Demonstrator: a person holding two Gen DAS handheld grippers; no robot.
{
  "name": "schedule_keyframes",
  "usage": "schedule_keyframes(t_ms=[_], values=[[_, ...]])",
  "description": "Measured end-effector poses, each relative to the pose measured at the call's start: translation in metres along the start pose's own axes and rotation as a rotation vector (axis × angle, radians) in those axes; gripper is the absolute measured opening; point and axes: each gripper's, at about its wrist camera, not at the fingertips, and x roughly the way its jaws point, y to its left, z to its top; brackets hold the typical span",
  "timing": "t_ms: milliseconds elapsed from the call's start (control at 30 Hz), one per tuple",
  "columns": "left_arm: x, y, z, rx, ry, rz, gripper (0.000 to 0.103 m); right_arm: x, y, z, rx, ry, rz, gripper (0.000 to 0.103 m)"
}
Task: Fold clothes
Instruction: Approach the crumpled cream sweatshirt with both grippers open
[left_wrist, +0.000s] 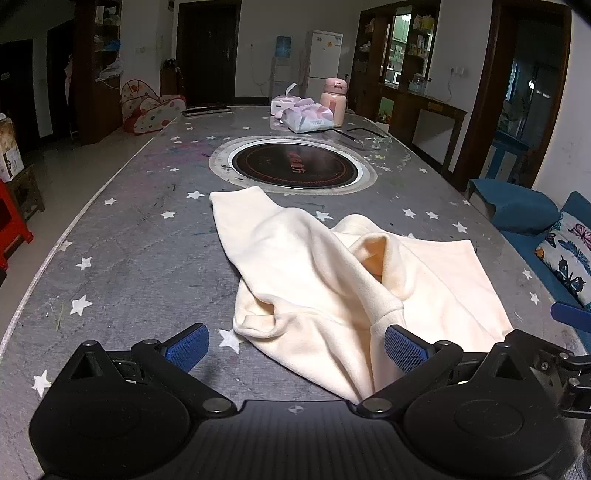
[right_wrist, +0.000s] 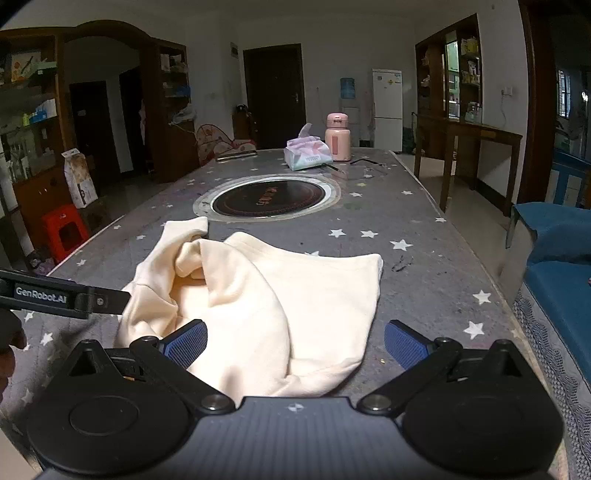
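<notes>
A cream garment (left_wrist: 332, 280) lies rumpled on the grey star-patterned table (left_wrist: 140, 251), with one sleeve reaching toward the round hotplate. It also shows in the right wrist view (right_wrist: 266, 295). My left gripper (left_wrist: 295, 347) is open and empty, just above the garment's near edge, with cloth between and under its blue pads (left_wrist: 404, 349). My right gripper (right_wrist: 295, 345) is open and empty over the garment's near right corner. The left gripper's body shows at the left edge of the right wrist view (right_wrist: 62, 295).
A round black hotplate (left_wrist: 293, 168) is set in the table's middle. Tissue packs (left_wrist: 308, 118) and a pink flask (left_wrist: 334, 101) stand at the far end. A blue sofa (right_wrist: 554, 266) with a cushion lines the right side. A red stool (right_wrist: 64, 229) stands on the floor to the left.
</notes>
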Motion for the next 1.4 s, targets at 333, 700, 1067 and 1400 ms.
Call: schedule_keyframes(t_ms=[333,700,1067,1400], values=[[0.003,-0.003,0.001,-0.007,0.029,0.008,0.103,0.002,-0.001,-0.002,0.009,0.017,0.013,0.102],[0.005,-0.009,0.008,0.005,0.036,0.008,0.103,0.008,0.000,0.000,0.013,0.030,0.035,0.100],[0.000,-0.012,-0.004,0.017,0.067,0.005,0.103,0.008,0.003,-0.003,-0.003,0.055,0.051,0.100],[-0.007,-0.012,-0.018,0.015,0.084,-0.005,0.103,-0.005,0.014,-0.012,-0.034,0.084,0.048,0.099]])
